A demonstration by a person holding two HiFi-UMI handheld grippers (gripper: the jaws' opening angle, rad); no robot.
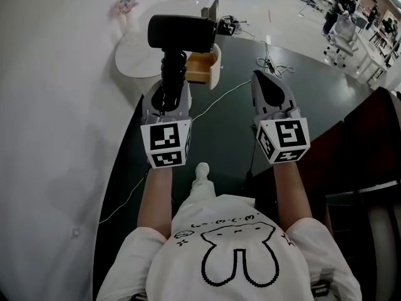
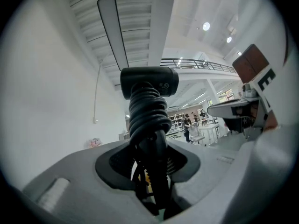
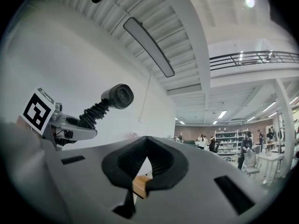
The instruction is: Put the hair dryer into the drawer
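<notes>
Left gripper [image 1: 168,99] is clenched on the cord-wrapped handle of the hair dryer [image 1: 182,33], held upright in the air. The dryer is near the open drawer [image 1: 202,68], which is by the right edge of the round white table [image 1: 135,58]. Right gripper [image 1: 270,89] has its jaws closed together, grasping nothing

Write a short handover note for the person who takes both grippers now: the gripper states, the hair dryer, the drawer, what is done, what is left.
Left gripper: shut on the hair dryer, gripping its cord-wrapped handle, dryer in the air.
Right gripper: shut, empty.
Drawer: open, in a small unit on the round white table, just beyond the dryer.
Done: dryer in hand, drawer open.
Left: bring the dryer over the drawer, lay it inside, release.
</notes>
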